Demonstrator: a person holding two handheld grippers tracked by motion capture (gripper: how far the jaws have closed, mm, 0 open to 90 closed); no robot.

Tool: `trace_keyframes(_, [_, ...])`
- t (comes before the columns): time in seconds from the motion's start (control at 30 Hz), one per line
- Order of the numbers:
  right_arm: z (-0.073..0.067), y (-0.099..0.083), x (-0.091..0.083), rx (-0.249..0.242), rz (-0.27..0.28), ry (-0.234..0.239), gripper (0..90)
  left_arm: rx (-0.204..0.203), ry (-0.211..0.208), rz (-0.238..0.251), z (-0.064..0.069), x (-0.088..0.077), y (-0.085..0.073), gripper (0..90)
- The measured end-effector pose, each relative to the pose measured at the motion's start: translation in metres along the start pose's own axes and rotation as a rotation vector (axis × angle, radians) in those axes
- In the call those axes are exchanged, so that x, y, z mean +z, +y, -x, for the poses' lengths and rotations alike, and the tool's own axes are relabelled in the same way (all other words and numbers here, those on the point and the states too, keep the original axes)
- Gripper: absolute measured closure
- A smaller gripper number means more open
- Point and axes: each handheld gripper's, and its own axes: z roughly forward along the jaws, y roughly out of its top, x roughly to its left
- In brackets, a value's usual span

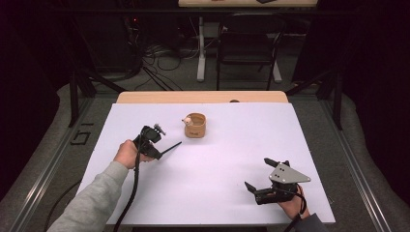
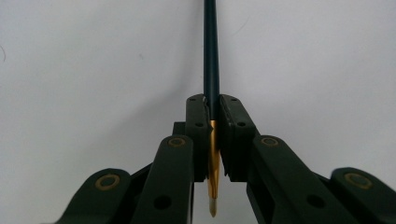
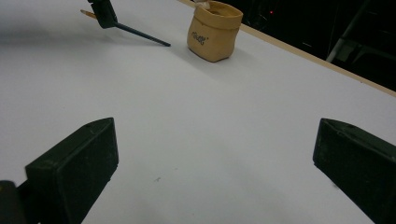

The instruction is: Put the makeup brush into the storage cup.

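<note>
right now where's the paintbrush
High view: the paintbrush is clamped in the left gripper, left of centre, handle pointing toward the tan pouch.

On a table (image 1: 217, 169), a small pouch (image 1: 196, 125) sits at upper centre. A left gripper (image 1: 157, 151) lies lower left of it, its brush (image 1: 170, 147) pointing toward the pouch. A right gripper (image 1: 258, 176) rests at lower right.
</note>
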Motion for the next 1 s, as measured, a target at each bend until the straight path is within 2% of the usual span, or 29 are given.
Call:
trace_keyframes(0.23, [0.0, 0.0, 0.0, 0.0, 0.001, -0.001, 0.0, 0.006, -0.007, 0.023, 0.001, -0.007, 0.001, 83.5])
trace_keyframes(0.47, [0.0, 0.0, 0.0, -0.001, -0.002, 0.002, 0.0, 0.033, -0.015, 0.039, 0.007, -0.018, 0.003, 83.5])
trace_keyframes(1.0, [0.0, 0.001, 0.001, 0.009, 0.001, 0.009, 0.0, 0.121, -0.05, 0.068, 0.03, -0.036, 0.001, 83.5])
